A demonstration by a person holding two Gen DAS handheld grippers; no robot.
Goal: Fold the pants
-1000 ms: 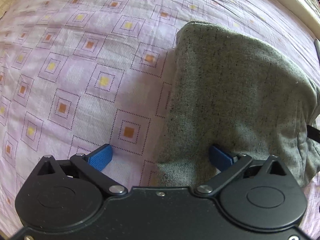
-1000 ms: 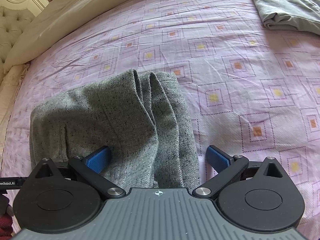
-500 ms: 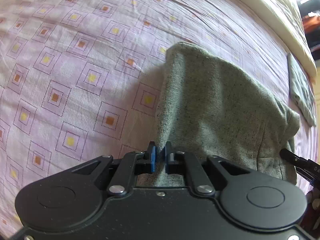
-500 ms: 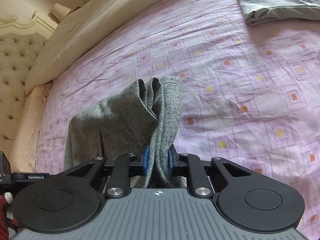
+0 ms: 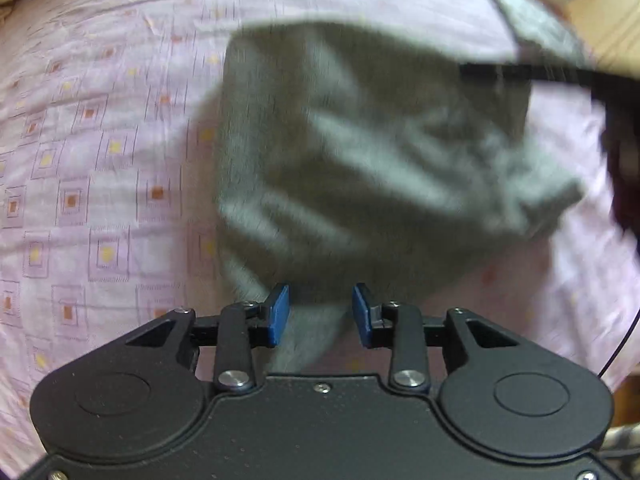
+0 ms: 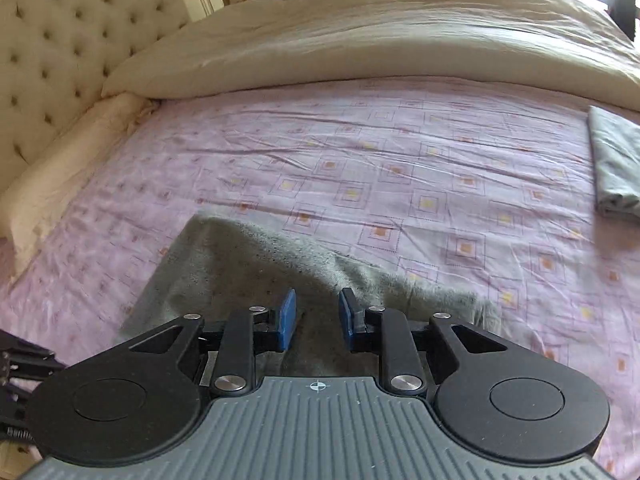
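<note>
The grey speckled pants (image 5: 360,160) lie bunched and folded over on the pink patterned bedsheet (image 5: 100,160); the left wrist view is motion-blurred. My left gripper (image 5: 320,312) hangs over their near edge. Its jaws are opening, and a strip of cloth shows between the blue pads without being pressed. In the right wrist view the pants (image 6: 248,264) spread flat below my right gripper (image 6: 318,314). Its jaws are also opening, with cloth visible in the gap and the pads clear of it.
A second folded grey garment (image 6: 614,168) lies at the sheet's right edge, also seen as a folded grey garment (image 5: 536,28) in the left view. A cream duvet (image 6: 360,32) is piled along the far side, with a tufted headboard (image 6: 60,40) at left. A dark blurred shape (image 5: 624,152) crosses the left view's right side.
Both grippers went from wide open to pinching the pants' edges, lifted and carried them over. Now both sets of pads have parted and the pants lie folded over in a heap.
</note>
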